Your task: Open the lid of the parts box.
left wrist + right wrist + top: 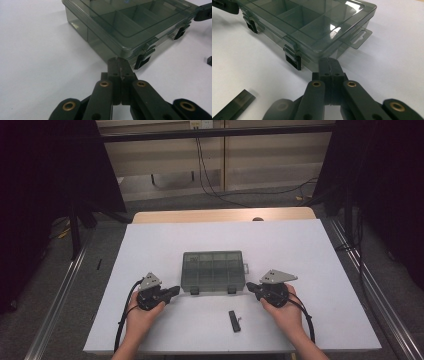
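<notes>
white table (150, 245) lit, dark curtains around | grey compartment box (213, 270) lid down, centred on table | left gripper (172, 291) jaws pressed together, nothing held, tip just off box's near-left corner | right gripper (251, 287) jaws together, empty, tip by near-right corner | black bar (234, 321) lying nearer the person

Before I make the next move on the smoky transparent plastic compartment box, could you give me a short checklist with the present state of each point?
1. Smoky transparent plastic compartment box lid down: ok.
2. Two black front latches closed: ok, both appear snapped.
3. Left gripper shut and holding nothing, at the box's front left corner: ok.
4. Right gripper shut and holding nothing, at the front right corner: ok.
5. Small flat black bar lies apart from the box, between the hands: ok.
6. Compartment contents: cannot tell.
</notes>
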